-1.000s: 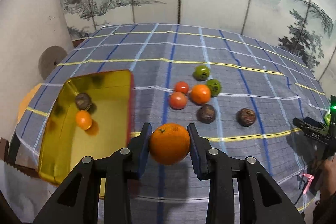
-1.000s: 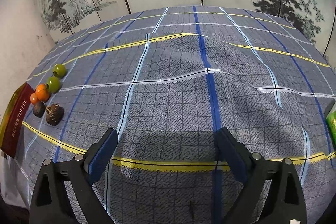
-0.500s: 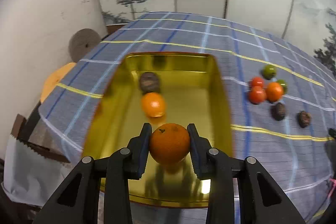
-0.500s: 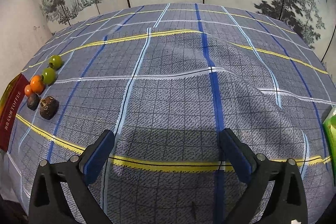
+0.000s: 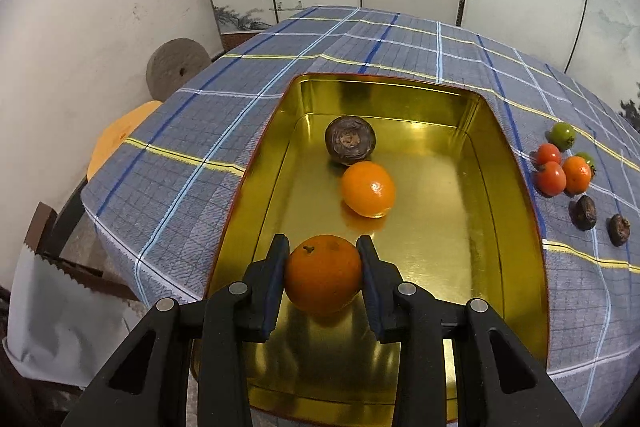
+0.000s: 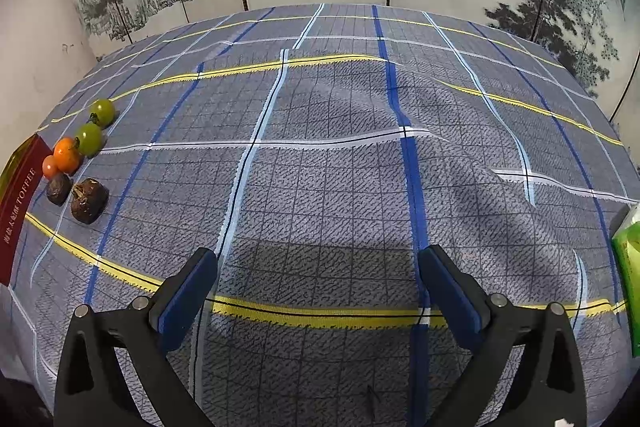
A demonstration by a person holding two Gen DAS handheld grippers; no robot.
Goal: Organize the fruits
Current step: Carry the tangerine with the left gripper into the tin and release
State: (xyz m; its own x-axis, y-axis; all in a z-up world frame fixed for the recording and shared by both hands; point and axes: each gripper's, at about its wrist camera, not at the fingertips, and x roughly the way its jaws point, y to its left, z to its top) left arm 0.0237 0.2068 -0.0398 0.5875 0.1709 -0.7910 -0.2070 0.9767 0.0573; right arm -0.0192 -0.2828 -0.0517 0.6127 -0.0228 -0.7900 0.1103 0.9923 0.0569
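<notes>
My left gripper (image 5: 323, 267) is shut on an orange (image 5: 323, 274) and holds it over the near end of the gold tin box (image 5: 516, 211). Inside the box lie a smaller orange (image 5: 368, 189) and a dark brown fruit (image 5: 350, 145). Right of the box on the cloth sit several loose fruits: a red tomato (image 5: 551, 178), an orange fruit (image 5: 577, 174), a green one (image 5: 563, 135) and two dark brown ones (image 5: 583, 211). My right gripper (image 6: 318, 287) is open and empty above bare cloth; the loose fruits (image 6: 66, 155) lie far to its left.
The tin's red side (image 6: 18, 211) shows at the left edge of the right wrist view. A green packet (image 6: 628, 259) lies at the table's right edge. A round stone disc (image 5: 178, 67) and an orange stool (image 5: 120, 135) stand beyond the table's left edge. Painted screens stand behind the table.
My left gripper has swung left with the orange, from over the cloth to over the box, and come lower and closer to it. My right gripper has barely moved.
</notes>
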